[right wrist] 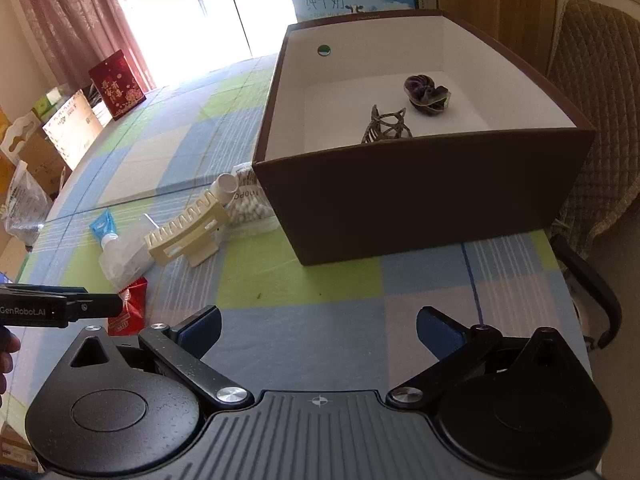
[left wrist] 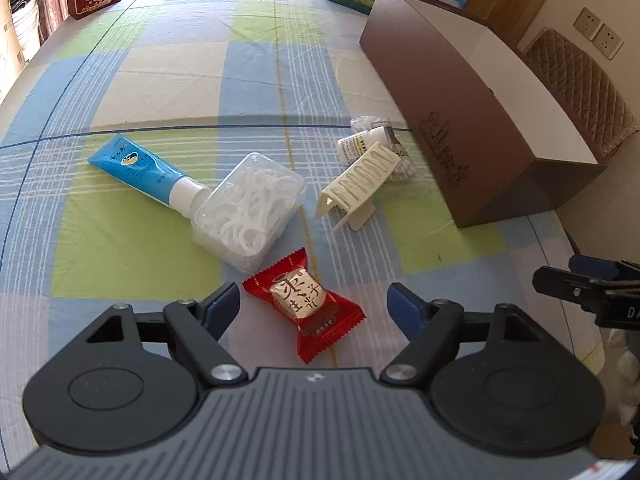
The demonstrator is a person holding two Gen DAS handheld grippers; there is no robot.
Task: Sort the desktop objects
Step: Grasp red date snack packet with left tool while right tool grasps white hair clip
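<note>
My left gripper (left wrist: 314,306) has its jaws spread wide, one on each side of the red candy packet (left wrist: 306,304) low in the middle of the left view. The pads are close to it but not squeezing it. My right gripper (right wrist: 318,330) is also spread wide and holds nothing, low in its own view over bare tablecloth (right wrist: 320,280). The brown box (right wrist: 424,200), at the upper right of both views, already has two dark things in it, so I think the candy goes there next. The packet is flat and shiny. If I close too high, I think the pads may catch only the crinkly edge and it could slip out on the way. If I push down too hard, I might pinch the cloth as well and drag it. The clear floss box (left wrist: 248,210) lies just above the candy, touching the blue tube (left wrist: 138,170), and I could bump it. The cream rack (left wrist: 358,186) sits between the candy and the box, so a low carry might knock it.
</note>
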